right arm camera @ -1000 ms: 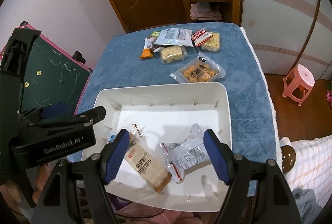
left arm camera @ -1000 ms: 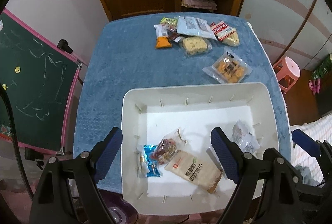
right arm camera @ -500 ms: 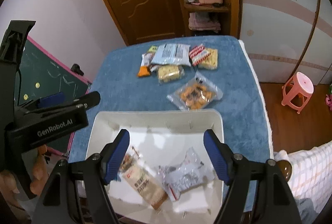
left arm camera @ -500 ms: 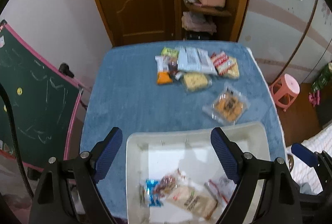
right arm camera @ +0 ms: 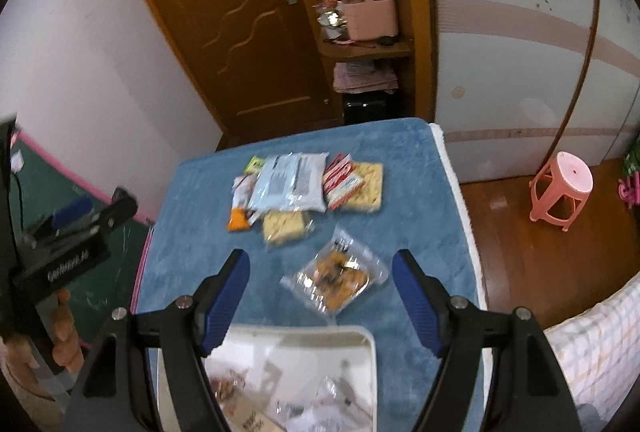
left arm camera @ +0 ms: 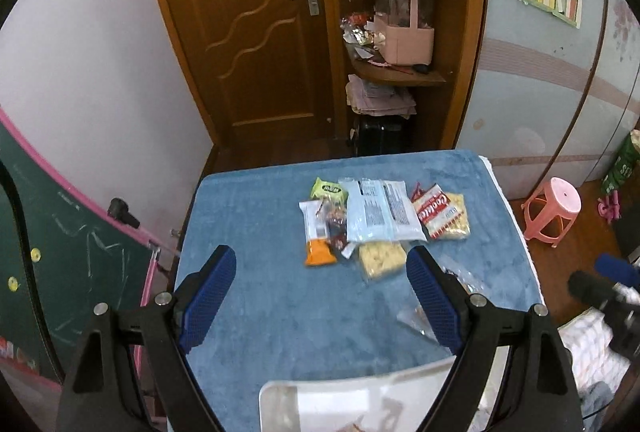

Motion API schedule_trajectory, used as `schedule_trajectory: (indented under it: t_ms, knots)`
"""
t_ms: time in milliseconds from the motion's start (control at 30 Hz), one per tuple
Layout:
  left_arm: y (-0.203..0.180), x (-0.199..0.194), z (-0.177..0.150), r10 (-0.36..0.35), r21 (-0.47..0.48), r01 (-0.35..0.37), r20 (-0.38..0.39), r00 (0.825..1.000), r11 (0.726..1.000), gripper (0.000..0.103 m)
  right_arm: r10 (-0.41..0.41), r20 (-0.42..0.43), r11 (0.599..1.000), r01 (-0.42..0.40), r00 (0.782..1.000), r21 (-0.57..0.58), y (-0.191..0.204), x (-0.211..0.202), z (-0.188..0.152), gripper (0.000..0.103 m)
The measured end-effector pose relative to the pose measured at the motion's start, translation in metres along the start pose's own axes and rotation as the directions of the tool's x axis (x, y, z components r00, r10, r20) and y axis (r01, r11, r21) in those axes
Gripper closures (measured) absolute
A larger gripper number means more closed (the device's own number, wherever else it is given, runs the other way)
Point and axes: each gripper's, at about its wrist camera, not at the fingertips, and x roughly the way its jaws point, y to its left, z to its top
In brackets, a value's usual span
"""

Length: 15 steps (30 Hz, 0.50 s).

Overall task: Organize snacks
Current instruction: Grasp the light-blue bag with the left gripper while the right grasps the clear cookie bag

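Evidently both the left gripper (left arm camera: 321, 299) and right gripper (right arm camera: 321, 299) hang spread and empty so either can take a packet, the clear cookie pack (right arm camera: 335, 281) lying between the right's jaws, beyond the white bin (right arm camera: 362, 336).

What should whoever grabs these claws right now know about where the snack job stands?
Left claw: open, holding nothing, above the blue cloth.
Right claw: open, holding nothing, framing the clear cookie pack on the cloth.
White bin at the near edge already holds several packets.
Left on the cloth: the cookie pack just beyond the bin, then a far cluster: pale blue bag, red-and-white cookie pack, yellow cracker pack, orange-ended packet, green packet.
Likely next: the clear cookie pack.
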Motion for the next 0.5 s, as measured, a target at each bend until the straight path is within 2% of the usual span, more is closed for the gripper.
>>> schedule_trajectory:
  t_ms: [167, 267, 367, 433, 500]
  knots:
    - [0.004, 0.054, 0.019, -0.032, -0.014, 0.031, -0.08, 0.996, 0.999, 0.017, 0.013, -0.061, 0.997, -0.009, 0.998, 0.078, -0.02, 0.038, 0.026, 0.028]
    - [0.0, 0.09, 0.026, -0.083, -0.029, 0.079, -0.156, 0.984, 0.996, 0.017, 0.043, -0.147, 0.993, -0.026, 0.988, 0.118, -0.027, 0.073, 0.031, 0.028]
    - [-0.01, 0.127, 0.031, -0.132, -0.029, 0.129, -0.229, 0.964, 0.991, 0.017, 0.064, -0.247, 0.988, -0.027, 0.967, 0.15, -0.032, 0.11, 0.024, 0.028]
    - [-0.02, 0.154, 0.035, -0.164, -0.017, 0.166, -0.281, 0.946, 0.986, 0.017, 0.068, -0.338, 0.983, -0.005, 0.939, 0.184, -0.036, 0.141, 0.011, 0.028]
    - [-0.03, 0.173, 0.036, -0.175, -0.008, 0.182, -0.307, 0.935, 0.983, 0.017, 0.071, -0.398, 0.975, 0.02, 0.915, 0.221, -0.043, 0.164, -0.001, 0.028]
